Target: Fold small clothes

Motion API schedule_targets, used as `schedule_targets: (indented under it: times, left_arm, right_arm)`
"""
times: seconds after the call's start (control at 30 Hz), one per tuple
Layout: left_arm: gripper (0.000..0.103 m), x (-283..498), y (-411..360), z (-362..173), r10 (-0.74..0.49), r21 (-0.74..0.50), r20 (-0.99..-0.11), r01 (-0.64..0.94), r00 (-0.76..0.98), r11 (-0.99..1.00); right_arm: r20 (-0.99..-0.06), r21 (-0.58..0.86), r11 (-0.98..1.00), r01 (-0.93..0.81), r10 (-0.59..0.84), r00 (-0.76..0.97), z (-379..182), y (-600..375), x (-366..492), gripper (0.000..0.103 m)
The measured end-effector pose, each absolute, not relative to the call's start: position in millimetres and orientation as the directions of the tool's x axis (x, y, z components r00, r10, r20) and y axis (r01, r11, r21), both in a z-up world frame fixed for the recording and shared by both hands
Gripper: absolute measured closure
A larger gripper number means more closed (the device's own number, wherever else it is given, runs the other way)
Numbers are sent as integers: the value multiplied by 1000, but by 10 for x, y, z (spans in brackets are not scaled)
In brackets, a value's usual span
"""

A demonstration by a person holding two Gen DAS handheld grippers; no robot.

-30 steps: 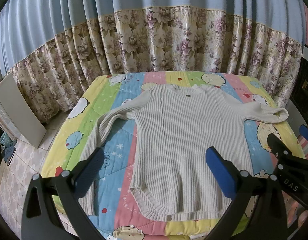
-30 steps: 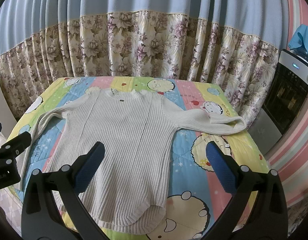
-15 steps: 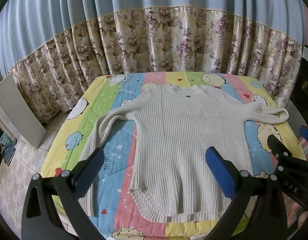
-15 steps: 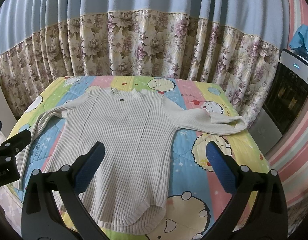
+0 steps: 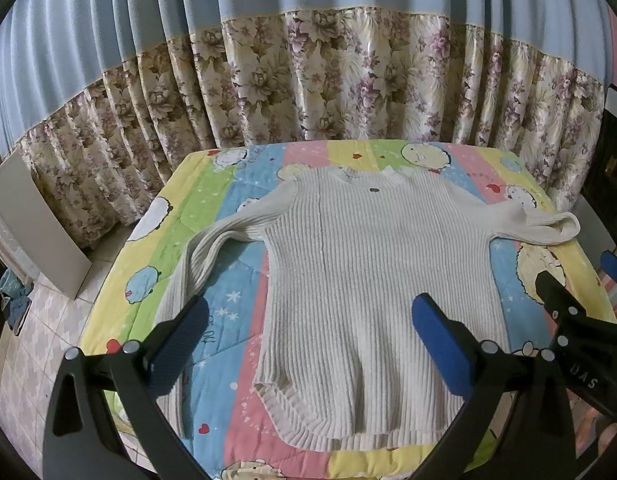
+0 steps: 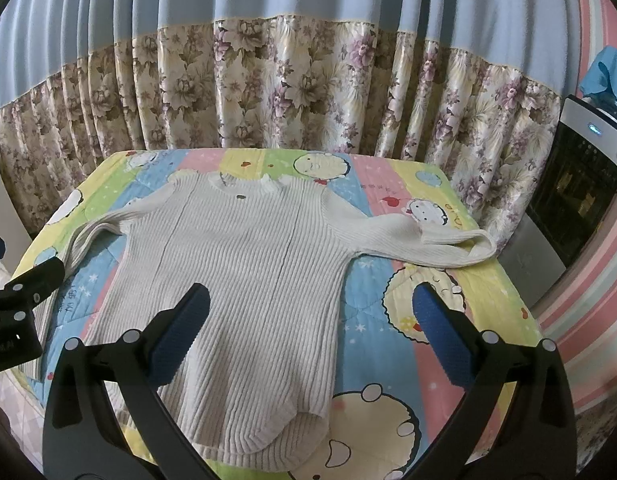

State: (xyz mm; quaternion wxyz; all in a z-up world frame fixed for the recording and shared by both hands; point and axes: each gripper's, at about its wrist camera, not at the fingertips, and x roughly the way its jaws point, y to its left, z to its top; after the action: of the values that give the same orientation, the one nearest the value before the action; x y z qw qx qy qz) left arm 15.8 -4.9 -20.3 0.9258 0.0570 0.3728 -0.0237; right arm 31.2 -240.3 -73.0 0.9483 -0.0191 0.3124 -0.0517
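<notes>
A cream ribbed sweater (image 5: 368,272) lies flat, front up, on a colourful cartoon quilt (image 5: 156,240), collar at the far end and hem near me. It also shows in the right wrist view (image 6: 244,280). Its left sleeve (image 5: 196,264) hangs down the near left side; its right sleeve (image 6: 436,244) stretches out to the right with the cuff doubled back. My left gripper (image 5: 308,320) is open and empty above the sweater's lower part. My right gripper (image 6: 308,316) is open and empty above its lower right edge.
Floral and blue curtains (image 5: 308,80) hang behind the bed. A white board (image 5: 32,220) leans at the left over tiled floor. A dark appliance (image 6: 580,184) stands at the right. The quilt (image 6: 428,320) ends close to the sweater's right cuff.
Both grippers have shifted only slightly; the sweater lies as before.
</notes>
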Motion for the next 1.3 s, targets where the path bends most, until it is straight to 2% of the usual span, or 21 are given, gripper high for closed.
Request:
schedule_targets:
  times: [0.37, 0.73, 1.1, 1.2, 1.3]
  left_arm:
    - [1, 464, -134, -324, -16, 80, -705, 102, 709, 992]
    - [1, 1028, -433, -463, -50, 88, -711, 159, 701, 983]
    - [1, 1725, -838, -659, -91, 84, -692, 205, 716, 975]
    - [1, 1921, -956, -744, -141, 49, -700, 244, 700, 968]
    - [1, 2087, -1084, -860, -138, 72, -710, 265, 691, 962]
  right_arm:
    - [-563, -73, 995, 64, -94, 821, -821, -2586, 509, 3]
    - [-456, -313, 949, 44, -191, 870, -856, -2730, 849, 3]
    - [-406, -448, 890, 79, -281, 870, -1038, -3272, 1410, 3]
    - [-373, -535, 840, 89, -330, 867, -1151, -3493, 1574, 3]
    - [-375, -648, 759, 62, -388, 842, -1402, -3741, 1794, 3]
